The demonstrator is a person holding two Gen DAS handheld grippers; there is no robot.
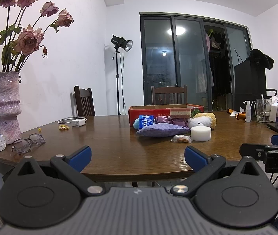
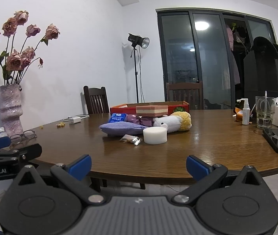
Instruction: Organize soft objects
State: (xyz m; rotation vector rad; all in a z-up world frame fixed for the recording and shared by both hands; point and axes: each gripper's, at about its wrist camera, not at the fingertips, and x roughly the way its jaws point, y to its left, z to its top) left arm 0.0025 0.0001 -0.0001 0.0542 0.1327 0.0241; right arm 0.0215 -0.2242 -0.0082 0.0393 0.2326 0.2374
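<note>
Two blue-padded fingers of the left gripper stand wide apart and empty at the near edge of the wooden table in the left wrist view, well short of the soft pile: a purple pouch, a white foam puck, a plush toy and a layered sponge before a red box. From the right wrist view, the right gripper is likewise spread and empty, with the same pile mid-table and a small snack packet just left of the puck.
</note>
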